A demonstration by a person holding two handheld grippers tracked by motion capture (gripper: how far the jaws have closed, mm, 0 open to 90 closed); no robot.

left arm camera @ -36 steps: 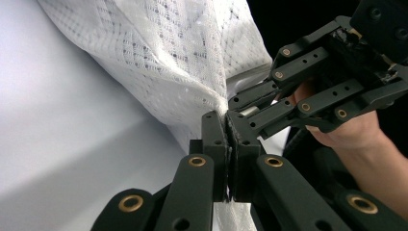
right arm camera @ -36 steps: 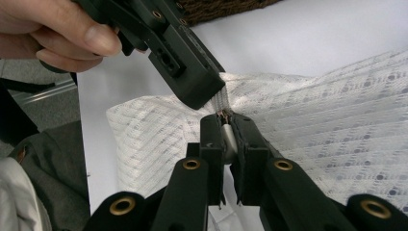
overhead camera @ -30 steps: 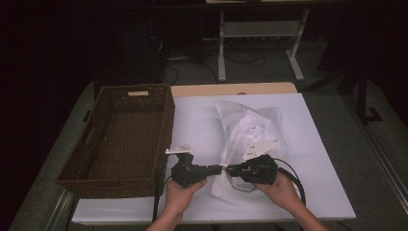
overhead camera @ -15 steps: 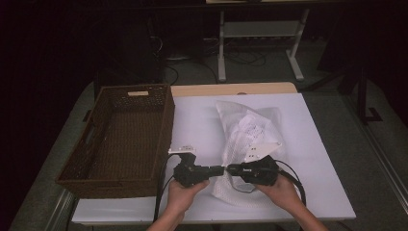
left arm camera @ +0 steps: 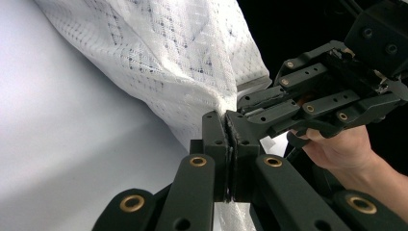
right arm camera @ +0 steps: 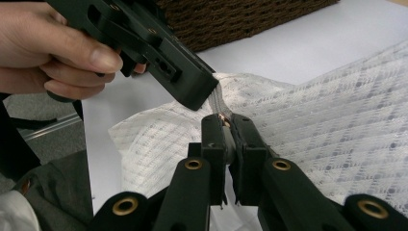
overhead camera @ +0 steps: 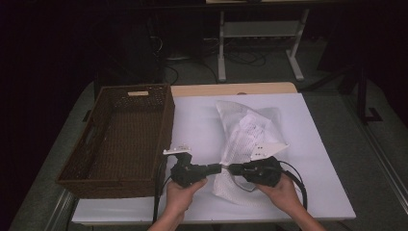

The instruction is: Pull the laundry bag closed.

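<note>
White mesh bag (overhead camera: 243, 144) lies right of the wicker basket (overhead camera: 120, 137); left gripper (overhead camera: 217, 168) and right gripper (overhead camera: 230, 169) both pinch its near edge.

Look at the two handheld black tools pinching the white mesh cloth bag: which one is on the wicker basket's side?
The left tool: it sits beside the brown wicker basket, while the right tool grips the white mesh cloth bag from the far side.

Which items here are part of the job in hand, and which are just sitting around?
In the job:
- white mesh bag, pinched at its near edge
- left gripper, shut on the bag
- right gripper, shut on the bag, tip to tip with the left

Lying about:
- wicker basket, left of the bag, nothing seen inside
- white table sheet
</note>
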